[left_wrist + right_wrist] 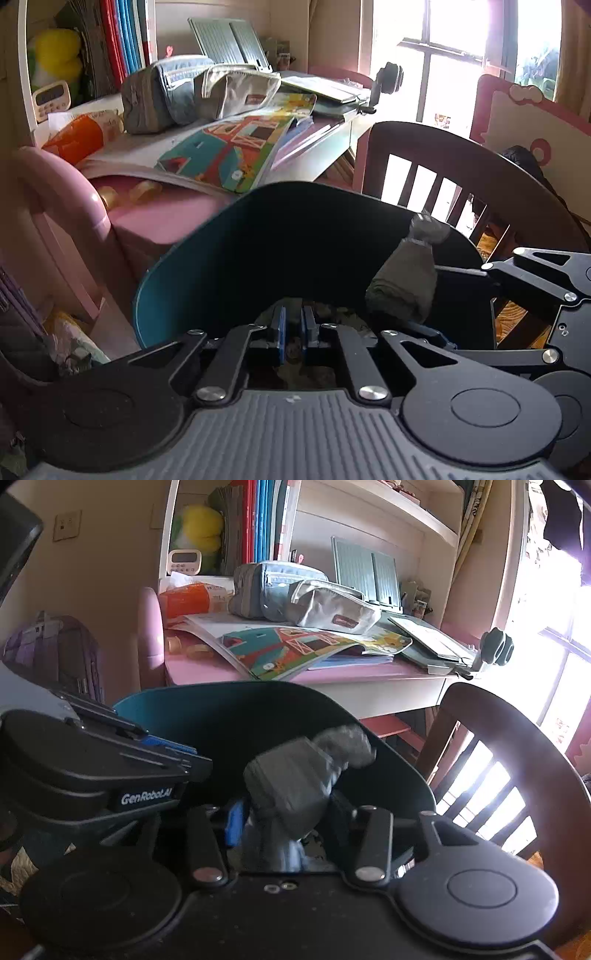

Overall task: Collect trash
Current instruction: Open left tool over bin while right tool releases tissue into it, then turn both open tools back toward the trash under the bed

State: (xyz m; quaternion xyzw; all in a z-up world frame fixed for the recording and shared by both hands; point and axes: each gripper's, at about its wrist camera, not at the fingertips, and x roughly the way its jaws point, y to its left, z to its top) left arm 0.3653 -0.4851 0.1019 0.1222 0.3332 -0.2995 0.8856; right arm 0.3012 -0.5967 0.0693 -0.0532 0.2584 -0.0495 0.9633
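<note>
- Right tongs (280,823) sit nearest, jaws parted with the grey wad of trash (295,782) loose between them, right over the teal bin (155,705).
- Left tongs (293,328) are shut, empty, over the same bin.
- Best let it drop clear inside.
- Chair (517,760) crowds the right; cluttered worktop (369,675) behind.

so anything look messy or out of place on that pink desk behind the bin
Yes. On the pink desk, an open picture book lies askew, overhanging the front edge. Two soft pencil cases sit piled on it, and grey notebooks jut off the right end.
</note>
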